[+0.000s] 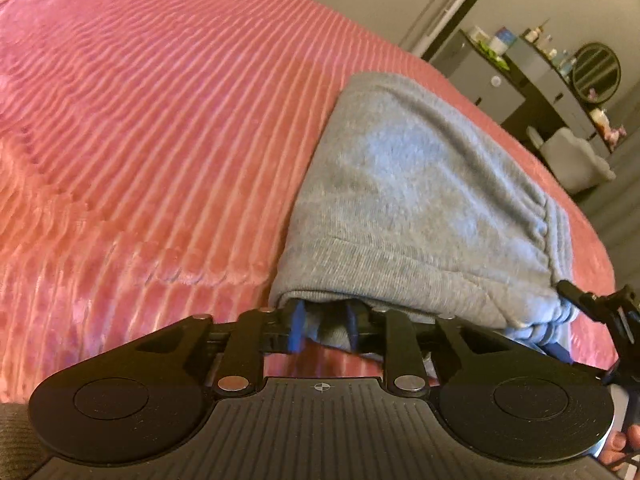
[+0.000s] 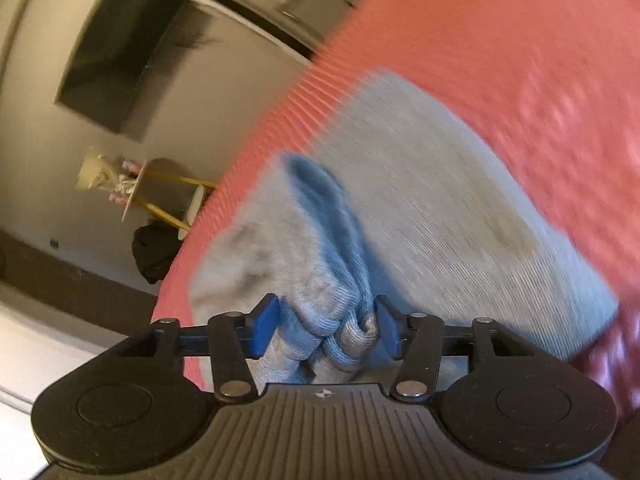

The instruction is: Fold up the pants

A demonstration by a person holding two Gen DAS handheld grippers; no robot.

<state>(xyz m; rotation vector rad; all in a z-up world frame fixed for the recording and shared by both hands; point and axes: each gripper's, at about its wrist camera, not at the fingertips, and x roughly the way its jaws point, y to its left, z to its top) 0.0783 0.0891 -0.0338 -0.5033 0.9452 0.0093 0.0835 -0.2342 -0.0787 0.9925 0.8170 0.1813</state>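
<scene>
Grey sweatpants (image 1: 420, 184) lie folded into a compact stack near the edge of a pink ribbed bedspread (image 1: 140, 140). Their near edge drapes over my left gripper (image 1: 325, 327), whose blue pads are shut on a fold of the grey cloth. In the right wrist view the sweatpants (image 2: 440, 200) are blurred. There my right gripper (image 2: 326, 330) is shut on a thick bunch of ribbed cuff layers that fills the gap between its pads. A black finger (image 1: 580, 296) of the right gripper shows at the stack's right corner in the left wrist view.
The bedspread (image 2: 520, 60) ends just right of the stack. Past that edge stand a dark dresser with bottles (image 1: 540, 64), a round mirror (image 1: 596, 72) and a grey chair (image 1: 576, 160). In the right wrist view there is a wall-mounted TV (image 2: 116, 52) and a gold-legged side table (image 2: 160, 196).
</scene>
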